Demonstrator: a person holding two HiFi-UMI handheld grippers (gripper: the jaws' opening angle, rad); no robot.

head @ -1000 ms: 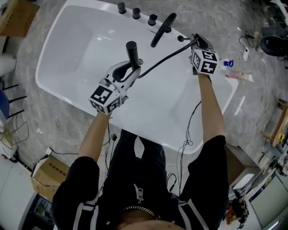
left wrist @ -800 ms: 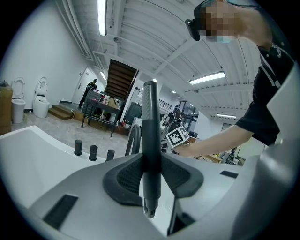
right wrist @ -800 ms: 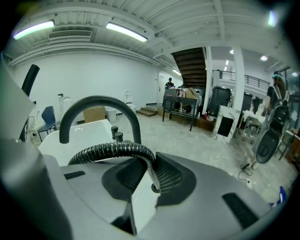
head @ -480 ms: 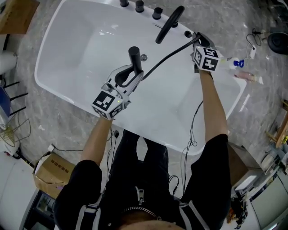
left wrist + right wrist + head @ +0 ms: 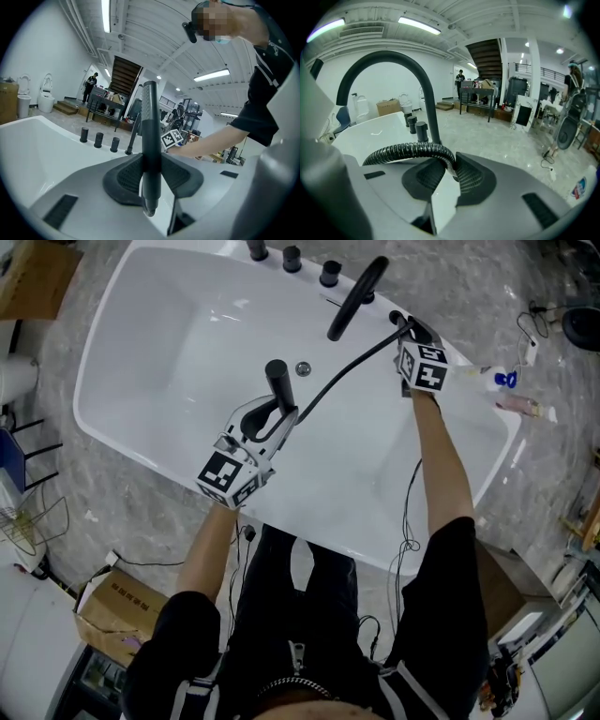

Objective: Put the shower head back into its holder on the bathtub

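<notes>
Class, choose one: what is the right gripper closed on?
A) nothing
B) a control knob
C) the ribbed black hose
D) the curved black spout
C: in the right gripper view, the right gripper has its pads pressed on the ribbed black hose, which runs between them.

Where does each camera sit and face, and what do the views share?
Head view: on the head, steeply down at the bathtub; arms, legs, left tool, right tool show.
Left gripper view: on left tool, along jaws shut on the shower head; right arm shows.
Right gripper view: on right tool, along jaws shut on the hose; none of the person's body.
Shared by all: faucet, knobs.
</notes>
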